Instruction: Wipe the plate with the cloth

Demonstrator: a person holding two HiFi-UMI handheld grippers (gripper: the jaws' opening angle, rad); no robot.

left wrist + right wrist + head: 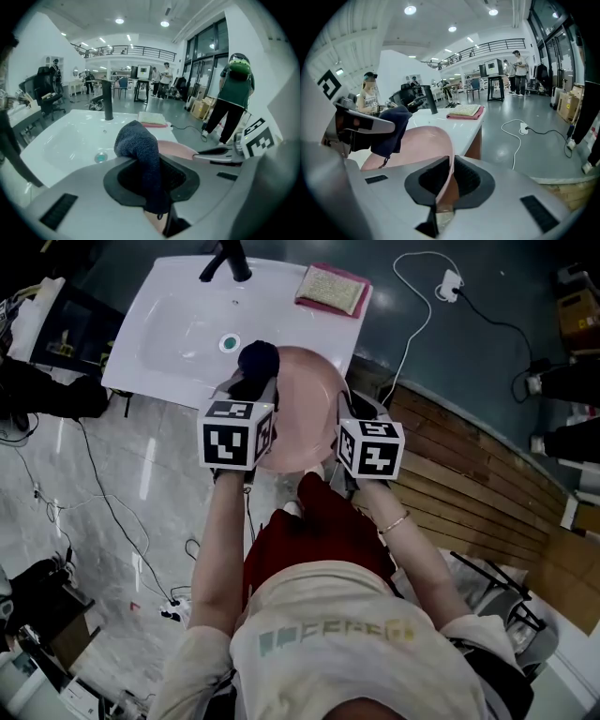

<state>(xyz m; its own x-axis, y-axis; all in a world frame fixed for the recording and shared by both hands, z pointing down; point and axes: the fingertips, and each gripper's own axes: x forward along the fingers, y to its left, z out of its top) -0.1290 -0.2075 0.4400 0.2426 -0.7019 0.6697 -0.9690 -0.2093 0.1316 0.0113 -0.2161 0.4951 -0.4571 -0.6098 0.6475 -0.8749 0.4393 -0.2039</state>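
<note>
At the middle of the head view a pink plate (305,409) is held up over the near edge of a white sink (178,324). The right gripper (345,420) has it by its right rim. The left gripper (251,385) sits at the plate's upper left with a dark blue cloth (259,359) bunched at its tip. A tap (225,259) stands at the sink's far edge, and a pad (333,289) lies on the sink's upper right corner.

In the left gripper view the jaws are closed on the cloth, which rises from them in a lump at mid-frame. The plate shows just behind it to the right, the sink to the left.

In the right gripper view the jaws stand nearly together, clamped on the plate's thin rim, which runs edge-on between them at lower centre. The plate spreads away to the left, and the cloth hangs over it there. Whether cloth and plate touch I cannot tell.
</note>
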